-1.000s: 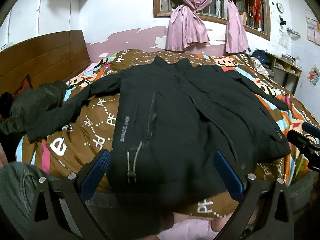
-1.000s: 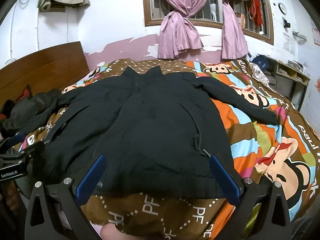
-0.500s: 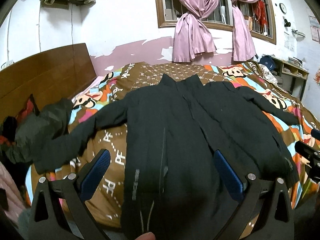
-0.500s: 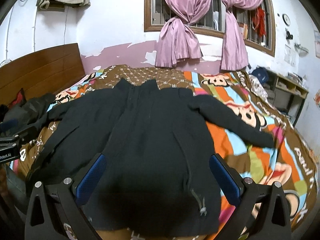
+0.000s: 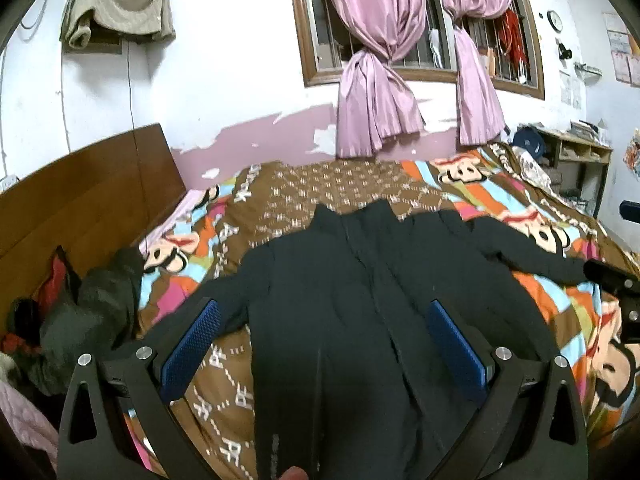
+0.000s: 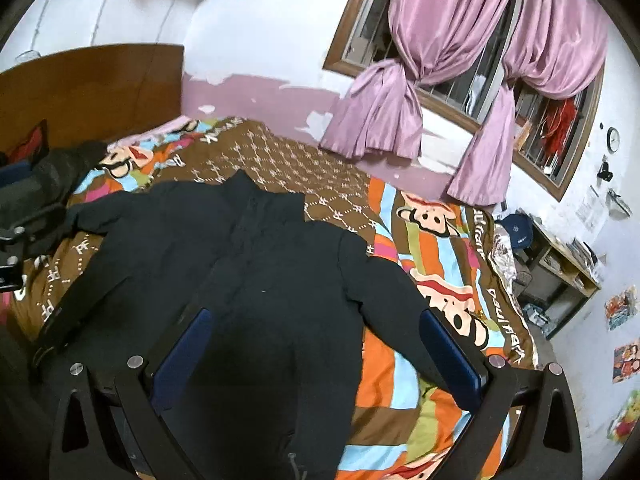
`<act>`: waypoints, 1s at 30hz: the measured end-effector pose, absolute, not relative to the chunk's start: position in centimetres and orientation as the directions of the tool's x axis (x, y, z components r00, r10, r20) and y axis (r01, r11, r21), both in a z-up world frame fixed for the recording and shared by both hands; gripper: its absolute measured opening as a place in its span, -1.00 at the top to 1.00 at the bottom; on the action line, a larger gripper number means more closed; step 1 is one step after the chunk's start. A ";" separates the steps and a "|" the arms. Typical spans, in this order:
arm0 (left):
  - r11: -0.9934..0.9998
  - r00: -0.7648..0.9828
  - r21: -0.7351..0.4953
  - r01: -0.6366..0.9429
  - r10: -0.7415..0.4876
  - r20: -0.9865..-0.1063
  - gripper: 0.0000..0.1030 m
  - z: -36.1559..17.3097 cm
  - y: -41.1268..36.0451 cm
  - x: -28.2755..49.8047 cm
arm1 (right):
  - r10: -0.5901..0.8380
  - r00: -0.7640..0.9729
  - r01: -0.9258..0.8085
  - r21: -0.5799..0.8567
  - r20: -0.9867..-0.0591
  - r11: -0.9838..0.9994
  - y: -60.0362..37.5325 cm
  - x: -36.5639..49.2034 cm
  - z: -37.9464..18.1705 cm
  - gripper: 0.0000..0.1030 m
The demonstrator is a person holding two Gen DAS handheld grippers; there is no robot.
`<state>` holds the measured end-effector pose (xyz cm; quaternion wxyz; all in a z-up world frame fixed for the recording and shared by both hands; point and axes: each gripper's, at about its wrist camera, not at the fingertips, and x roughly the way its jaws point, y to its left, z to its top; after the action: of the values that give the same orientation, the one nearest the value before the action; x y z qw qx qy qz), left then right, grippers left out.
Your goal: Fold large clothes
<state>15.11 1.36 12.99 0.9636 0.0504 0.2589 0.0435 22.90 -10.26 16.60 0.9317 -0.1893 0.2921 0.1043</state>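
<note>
Hovering | left gripper (image 5: 324, 344) above black jacket (image 5: 360, 300) (spread flat) | bedspread (image 5: 312, 184)

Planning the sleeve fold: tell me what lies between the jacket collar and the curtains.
Only bedspread, its brown patterned stretch, then the pink wall below the curtains; nothing rests there beyond the jacket. The left wrist view shows it.

The jacket (image 5: 352, 300) is plain black. Under it the bedspread (image 5: 352, 180) is brown with white lattice print, striped orange, blue and pink toward 3 o'clock (cartoon monkey faces too). Curtains (image 6: 460, 60) are pink; gripper pads (image 5: 190, 350) are blue.
</note>
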 end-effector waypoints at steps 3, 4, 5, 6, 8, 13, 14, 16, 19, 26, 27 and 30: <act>0.989 0.872 0.131 -0.067 0.121 -0.473 -0.96 14.1 1.5 16.4 | 0.091 0.773 -0.286 -0.217 -0.628 0.933 -11.0 26.3 17.4 -1.00; 0.989 0.874 0.133 -0.068 0.123 -0.470 -0.96 14.3 1.6 17.1 | 0.101 0.766 -0.273 -0.179 -0.635 0.945 -11.5 27.5 17.7 -1.00; 0.988 0.875 0.135 -0.070 0.125 -0.468 -0.96 14.4 1.6 18.0 | 0.111 0.761 -0.264 -0.149 -0.639 0.953 -11.8 28.5 18.0 -1.00; 0.988 0.875 0.138 -0.069 0.127 -0.468 -0.96 14.4 1.6 18.6 | 0.122 0.760 -0.249 -0.113 -0.638 0.962 -12.4 29.8 18.2 -1.00; 0.987 0.872 0.149 -0.065 0.129 -0.472 -0.96 14.1 1.5 20.2 | 0.126 0.768 -0.209 -0.060 -0.628 0.976 -13.4 32.5 18.4 -1.00; 0.984 0.864 0.164 -0.061 0.135 -0.485 -0.96 12.6 1.3 24.3 | 0.089 0.799 -0.092 0.025 -0.595 0.995 -17.2 37.9 18.2 -1.00; 0.985 0.858 0.163 -0.059 0.134 -0.496 -0.96 12.1 1.3 25.5 | 0.083 0.803 -0.070 0.045 -0.591 0.997 -18.1 39.0 17.9 -1.00; 0.986 0.852 0.160 -0.054 0.129 -0.508 -0.96 11.2 1.3 27.1 | 0.067 0.813 -0.018 0.089 -0.578 0.996 -20.4 41.1 16.9 -1.00; 0.987 0.840 0.157 -0.033 0.112 -0.532 -0.96 9.7 1.1 30.3 | 0.051 0.819 0.038 0.143 -0.571 0.989 -23.5 44.1 14.8 -1.00; 0.990 0.816 0.135 0.042 0.043 -0.576 -0.96 5.5 -0.4 37.4 | -0.001 0.757 0.204 0.235 -0.653 0.950 -30.8 48.8 7.9 -1.00; 0.991 0.814 0.125 0.053 0.030 -0.581 -0.96 5.1 -0.5 38.2 | -0.008 0.744 0.234 0.250 -0.668 0.940 -31.7 49.0 6.9 -1.00; 0.993 0.793 0.046 0.106 -0.057 -0.607 -0.96 3.2 -1.5 41.1 | -0.013 0.665 0.352 0.299 -0.746 0.887 -35.0 49.5 3.2 -1.00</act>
<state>41.14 -1.51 3.22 0.9460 0.0387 0.3189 -0.0430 49.50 -35.03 3.22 0.8870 0.2143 0.3960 -0.1028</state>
